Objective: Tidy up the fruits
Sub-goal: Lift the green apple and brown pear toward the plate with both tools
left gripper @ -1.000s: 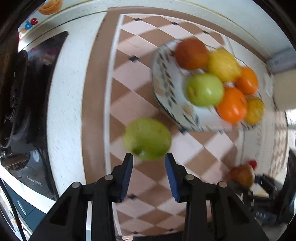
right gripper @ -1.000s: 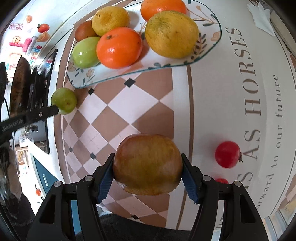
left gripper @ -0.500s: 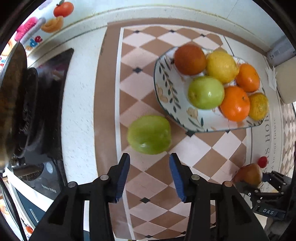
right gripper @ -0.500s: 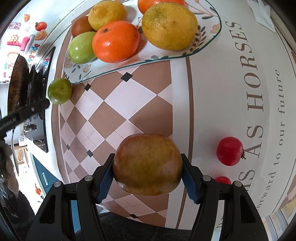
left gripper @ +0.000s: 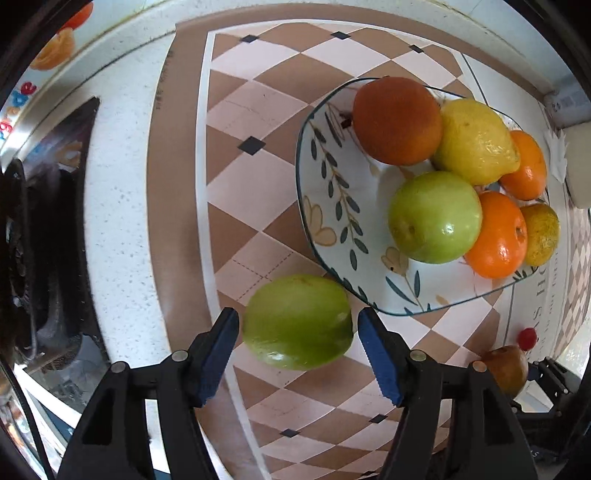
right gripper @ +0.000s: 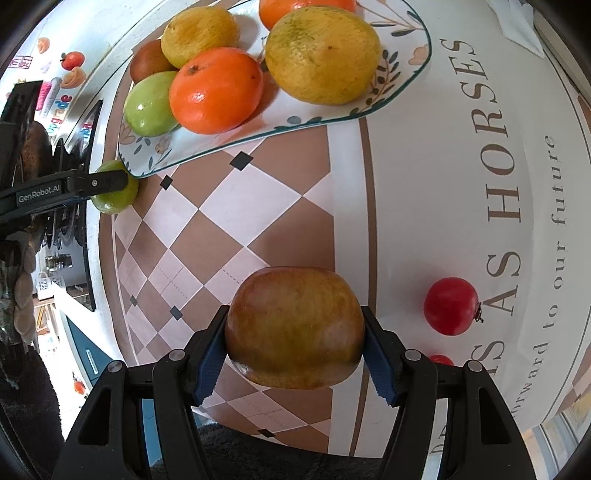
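A green apple point(left gripper: 298, 322) lies on the checkered mat beside the plate's near corner. My left gripper point(left gripper: 299, 332) is open, its blue pads on either side of the apple with small gaps. A leaf-patterned plate point(left gripper: 325, 206) holds several fruits: a green apple point(left gripper: 435, 217), oranges, a lemon point(left gripper: 476, 142). My right gripper point(right gripper: 295, 341) is shut on a brown-green apple point(right gripper: 293, 326), held above the mat. The loose green apple point(right gripper: 114, 197) and the left gripper's finger show at the left of the right wrist view.
A stove top point(left gripper: 40, 236) lies left of the mat. Two small red fruits point(right gripper: 451, 306) lie on the lettered part of the mat, right of my right gripper. A folded tissue point(right gripper: 515, 22) lies at the far right corner.
My left gripper has moved forward and opened wider, so the green apple now sits between its pads. The right gripper has held its apple almost still.
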`<action>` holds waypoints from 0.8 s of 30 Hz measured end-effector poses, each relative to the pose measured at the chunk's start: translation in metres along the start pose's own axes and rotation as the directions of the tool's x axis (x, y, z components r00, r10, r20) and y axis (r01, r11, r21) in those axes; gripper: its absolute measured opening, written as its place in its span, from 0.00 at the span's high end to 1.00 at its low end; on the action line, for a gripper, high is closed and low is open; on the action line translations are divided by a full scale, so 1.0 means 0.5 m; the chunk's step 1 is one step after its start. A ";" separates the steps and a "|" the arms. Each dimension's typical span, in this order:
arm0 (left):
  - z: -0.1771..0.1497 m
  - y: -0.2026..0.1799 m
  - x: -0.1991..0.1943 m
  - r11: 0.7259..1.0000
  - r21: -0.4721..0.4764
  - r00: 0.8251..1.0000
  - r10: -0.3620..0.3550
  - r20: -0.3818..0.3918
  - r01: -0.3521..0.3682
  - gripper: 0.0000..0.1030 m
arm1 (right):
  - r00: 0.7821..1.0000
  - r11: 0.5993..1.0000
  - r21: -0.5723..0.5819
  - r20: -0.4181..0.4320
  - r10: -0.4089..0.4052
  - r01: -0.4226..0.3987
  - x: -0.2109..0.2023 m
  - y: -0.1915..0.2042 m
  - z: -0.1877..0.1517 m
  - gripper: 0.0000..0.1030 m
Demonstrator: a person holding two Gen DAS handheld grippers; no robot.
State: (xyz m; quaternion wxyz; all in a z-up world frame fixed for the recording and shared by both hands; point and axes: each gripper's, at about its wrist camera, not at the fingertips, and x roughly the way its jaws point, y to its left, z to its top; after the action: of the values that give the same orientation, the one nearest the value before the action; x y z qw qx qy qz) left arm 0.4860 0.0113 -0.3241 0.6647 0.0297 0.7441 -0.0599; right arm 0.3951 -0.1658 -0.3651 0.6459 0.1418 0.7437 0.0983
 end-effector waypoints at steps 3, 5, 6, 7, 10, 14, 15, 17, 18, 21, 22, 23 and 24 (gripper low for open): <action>0.014 0.025 0.009 0.999 -0.037 1.000 -0.016 0.018 0.016 0.42 | 1.000 1.000 -0.003 -0.003 -0.009 0.009 0.000 -0.001 0.002 0.33; 0.015 0.043 0.014 0.999 -0.047 1.000 -0.005 0.024 0.006 0.42 | 1.000 1.000 -0.006 -0.003 -0.013 0.013 0.001 -0.002 0.001 0.33; 0.008 0.042 0.009 0.999 -0.054 0.999 0.005 0.037 -0.003 0.42 | 1.000 1.000 -0.009 0.001 -0.015 0.015 0.001 -0.001 0.000 0.33; -0.018 0.045 0.002 0.998 -0.056 0.999 0.002 0.047 0.001 0.42 | 1.000 1.000 -0.017 0.008 -0.023 0.023 -0.003 0.000 -0.002 0.33; -0.094 0.033 -0.019 0.997 -0.058 0.997 -0.036 0.072 0.040 0.42 | 0.999 0.998 -0.039 0.026 -0.038 0.039 -0.016 0.002 -0.008 0.33; -0.163 -0.001 -0.027 0.995 -0.050 0.994 -0.086 0.074 0.090 0.42 | 0.999 0.999 -0.042 -0.021 -0.029 0.028 0.000 -0.001 -0.005 0.33; -0.179 -0.011 -0.024 0.995 -0.048 0.994 -0.087 0.070 0.091 0.42 | 0.999 0.999 -0.047 -0.026 -0.024 0.023 0.003 -0.002 -0.004 0.33; -0.207 -0.032 -0.021 0.993 -0.051 0.993 -0.100 0.065 0.104 0.42 | 0.999 0.998 -0.055 -0.028 -0.033 0.031 0.005 0.003 0.002 0.33; -0.215 -0.034 -0.015 0.992 -0.059 0.992 -0.107 0.062 0.110 0.42 | 0.999 0.997 -0.063 -0.027 -0.039 0.037 0.004 0.004 0.003 0.33; -0.230 -0.037 0.002 0.987 -0.085 0.990 -0.134 0.045 0.138 0.42 | 0.999 0.997 -0.069 -0.020 -0.044 0.042 -0.001 0.004 0.002 0.33; -0.235 -0.029 0.012 0.985 -0.090 0.989 -0.142 0.046 0.145 0.42 | 0.999 0.997 -0.062 -0.015 -0.036 0.035 -0.005 0.004 0.000 0.33; -0.236 -0.028 0.006 0.983 -0.095 0.987 -0.149 0.053 0.154 0.42 | 1.000 0.999 -0.048 -0.004 -0.016 0.016 -0.016 0.001 -0.001 0.33; -0.229 -0.026 -0.005 0.983 -0.099 0.986 -0.151 0.066 0.157 0.42 | 1.000 1.000 -0.031 0.009 0.006 -0.006 -0.027 -0.001 -0.002 0.33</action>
State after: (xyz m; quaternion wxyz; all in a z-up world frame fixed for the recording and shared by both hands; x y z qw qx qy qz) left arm 0.3716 0.0131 -0.3087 0.6802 -0.0642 0.7265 -0.0733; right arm 0.3956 -0.1708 -0.3528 0.6511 0.1345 0.7387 0.1111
